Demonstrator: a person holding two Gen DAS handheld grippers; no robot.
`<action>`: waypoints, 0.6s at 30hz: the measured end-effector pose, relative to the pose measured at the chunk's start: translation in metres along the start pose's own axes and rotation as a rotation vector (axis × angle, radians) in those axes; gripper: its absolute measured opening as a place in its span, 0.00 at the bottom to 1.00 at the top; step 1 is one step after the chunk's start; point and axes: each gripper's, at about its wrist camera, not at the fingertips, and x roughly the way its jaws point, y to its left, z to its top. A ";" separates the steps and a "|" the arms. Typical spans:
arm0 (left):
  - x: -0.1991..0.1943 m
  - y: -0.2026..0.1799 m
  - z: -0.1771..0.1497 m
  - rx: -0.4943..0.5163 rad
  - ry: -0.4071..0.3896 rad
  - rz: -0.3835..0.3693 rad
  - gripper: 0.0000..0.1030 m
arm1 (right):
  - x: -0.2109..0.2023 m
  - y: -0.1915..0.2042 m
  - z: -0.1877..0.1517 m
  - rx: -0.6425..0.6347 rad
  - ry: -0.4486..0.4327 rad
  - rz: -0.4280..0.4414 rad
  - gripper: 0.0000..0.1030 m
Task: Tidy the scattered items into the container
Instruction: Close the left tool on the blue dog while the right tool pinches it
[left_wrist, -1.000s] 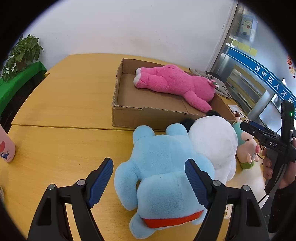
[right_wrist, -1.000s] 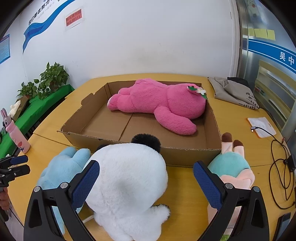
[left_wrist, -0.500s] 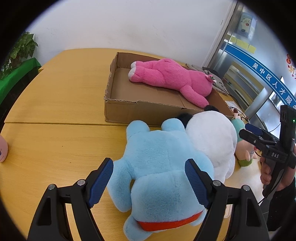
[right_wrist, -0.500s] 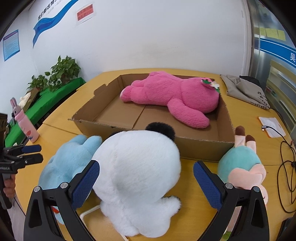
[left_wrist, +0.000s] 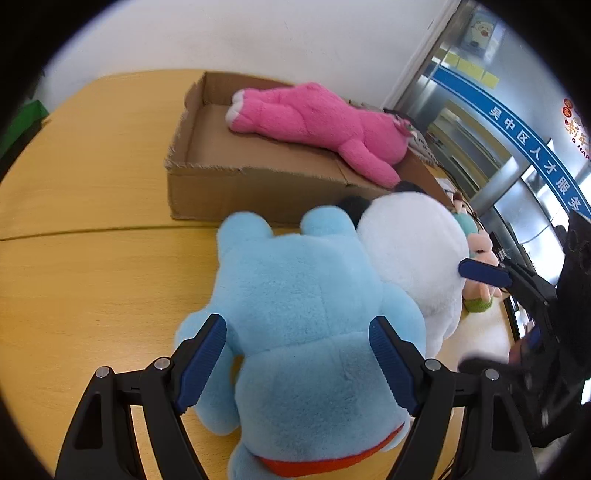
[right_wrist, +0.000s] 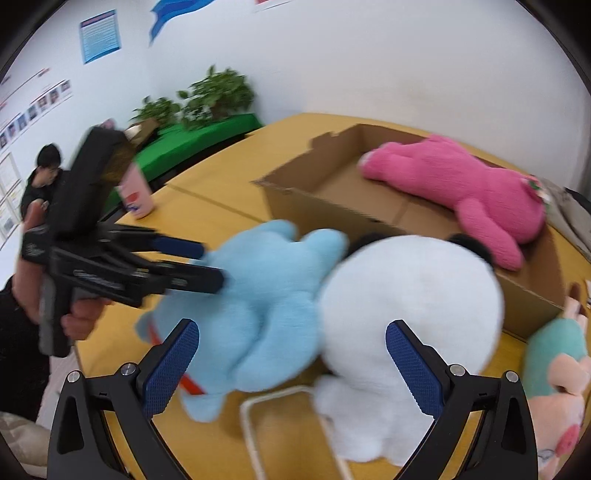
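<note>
Left wrist view: the left gripper (left_wrist: 297, 363) sits at the bottom centre of the frame, jaws spread wide, straddling the body of the blue plush (left_wrist: 295, 317). The blue pads flank the toy's sides without visibly pressing into the fur, so nothing is gripped yet. Just right of it lies the white plush (left_wrist: 410, 251), touching the blue one, with a small teal-and-pink plush (left_wrist: 478, 251) behind at the right edge. Toward the upper middle stands the cardboard box (left_wrist: 258, 192), already holding the pink plush (left_wrist: 314, 122), all on the wooden table (left_wrist: 92, 184).

In the right wrist view, the right gripper (right_wrist: 291, 365) is likewise wide open at the lower centre, empty, with the white plush (right_wrist: 406, 306) and part of the blue one between its fingers; the frame is blurred.

The step in hand looks like the reach for the toys outside the box. Next, each claw probably needs to close firmly on soft fur, then lift over the box wall.
</note>
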 end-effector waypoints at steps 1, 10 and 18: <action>0.005 0.001 -0.001 -0.004 0.008 -0.015 0.78 | 0.006 0.010 0.000 -0.025 0.007 0.023 1.00; 0.017 0.017 -0.007 -0.071 0.063 -0.100 0.78 | 0.049 0.055 -0.017 -0.187 0.090 0.021 1.00; 0.025 0.015 -0.011 -0.078 0.103 -0.123 0.74 | 0.082 0.096 -0.045 -0.442 0.114 -0.139 1.00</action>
